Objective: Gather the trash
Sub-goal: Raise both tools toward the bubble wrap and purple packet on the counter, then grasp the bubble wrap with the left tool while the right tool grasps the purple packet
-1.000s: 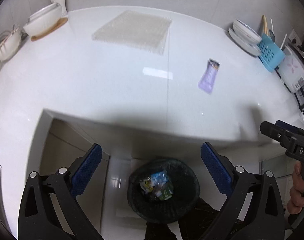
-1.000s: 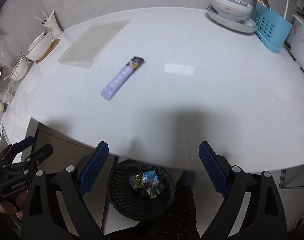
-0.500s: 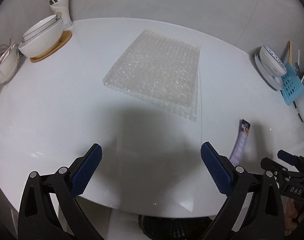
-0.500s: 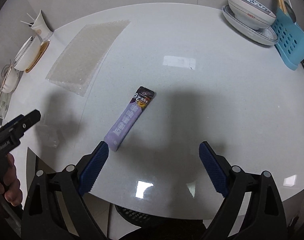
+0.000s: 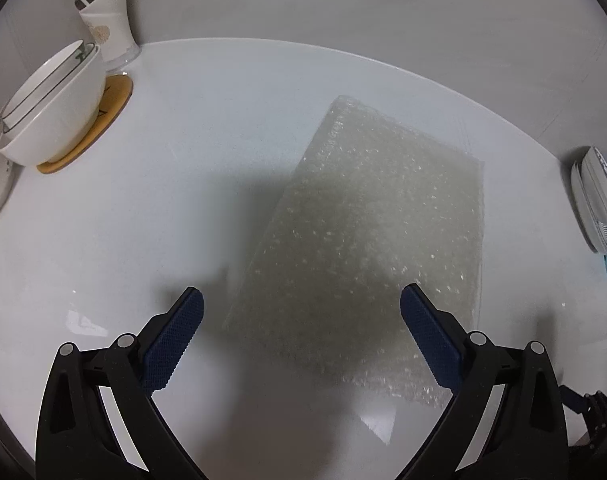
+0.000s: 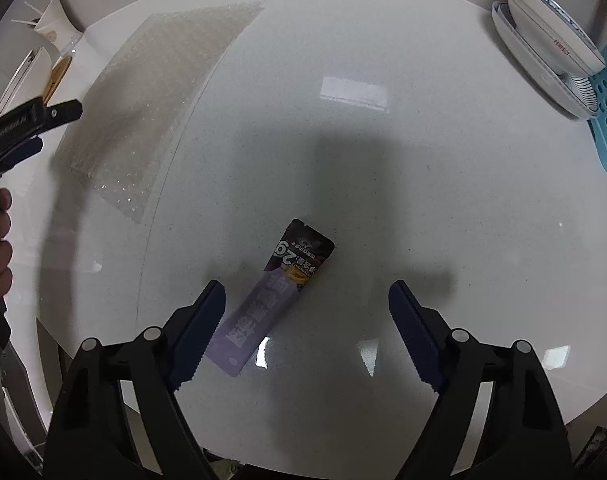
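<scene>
wrapper [image 6: 281,298] | flat on counter [image 6: 423,200] | between spread, just-narrowing right gripper [image 6: 307,300] jaws

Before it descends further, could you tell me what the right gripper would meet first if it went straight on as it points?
Probably the purple snack sachet lying flat on the white table; it sits left of centre between the open right gripper jaws.

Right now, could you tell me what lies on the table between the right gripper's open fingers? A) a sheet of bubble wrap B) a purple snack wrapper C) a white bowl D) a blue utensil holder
B: in the right wrist view the purple snack wrapper lies flat on the white table between the fingers of the right gripper, whose jaws have just been closing but do not touch it yet.
</scene>
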A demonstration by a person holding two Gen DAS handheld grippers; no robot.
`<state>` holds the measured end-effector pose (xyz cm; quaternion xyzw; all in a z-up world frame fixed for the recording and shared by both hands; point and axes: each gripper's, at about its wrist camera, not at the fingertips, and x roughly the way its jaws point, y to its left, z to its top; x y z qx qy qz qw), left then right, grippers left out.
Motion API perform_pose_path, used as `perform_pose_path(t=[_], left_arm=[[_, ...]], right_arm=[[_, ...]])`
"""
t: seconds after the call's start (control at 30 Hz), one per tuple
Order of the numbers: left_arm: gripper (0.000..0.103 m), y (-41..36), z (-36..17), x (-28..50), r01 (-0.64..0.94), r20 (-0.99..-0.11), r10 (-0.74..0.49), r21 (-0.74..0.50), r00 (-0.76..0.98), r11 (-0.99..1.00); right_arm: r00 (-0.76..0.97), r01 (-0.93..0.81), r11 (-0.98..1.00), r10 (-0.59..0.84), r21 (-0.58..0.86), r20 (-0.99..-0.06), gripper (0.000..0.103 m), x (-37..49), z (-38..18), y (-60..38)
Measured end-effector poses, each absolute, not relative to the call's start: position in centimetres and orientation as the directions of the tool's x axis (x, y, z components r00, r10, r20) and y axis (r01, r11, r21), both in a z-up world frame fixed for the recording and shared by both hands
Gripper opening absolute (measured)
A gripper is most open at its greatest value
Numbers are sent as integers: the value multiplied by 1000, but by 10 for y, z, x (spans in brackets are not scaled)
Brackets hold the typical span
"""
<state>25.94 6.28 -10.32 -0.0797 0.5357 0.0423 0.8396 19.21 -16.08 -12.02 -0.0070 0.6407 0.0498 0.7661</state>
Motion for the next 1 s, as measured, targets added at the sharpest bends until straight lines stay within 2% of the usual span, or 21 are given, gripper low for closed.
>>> perform_pose_path(t=[0.23,0.3,0.47,0.63,0.7,0.73,0.8,1.0], left_arm=[[95,59,-122,294,-175,-931,9,-59,365,983],[88,57,-129,298,-176,-942,12,-51,335,983],[85,54,-135,299,-183,-954,14,-43,300,982],[60,43,-130,299,-180,-967,22,-25,253,983],[43,38,-127,298,-167,-969,20,-22,245,986],[38,35,-127,298,-154,-970,20,-19,244,988],[18,30,-125,295,-138,-970,12,-22,245,990],[12,28,-119,273,-175,-963,0,-49,269,983]], right_arm=[[136,-126,992,26,9,-990,64,200,-130,-147],[131,-137,991,17,-1,-991,60,201,-130,-143],[109,-153,988,13,-3,-994,45,203,-128,-135],[90,-199,980,13,-5,-996,20,203,-126,-125],[90,-204,979,12,-6,-996,18,203,-126,-124],[91,-205,979,13,-6,-996,17,204,-125,-124],[100,-213,977,19,-3,-995,15,202,-124,-124],[113,-213,976,60,35,-992,13,197,-121,-143]])
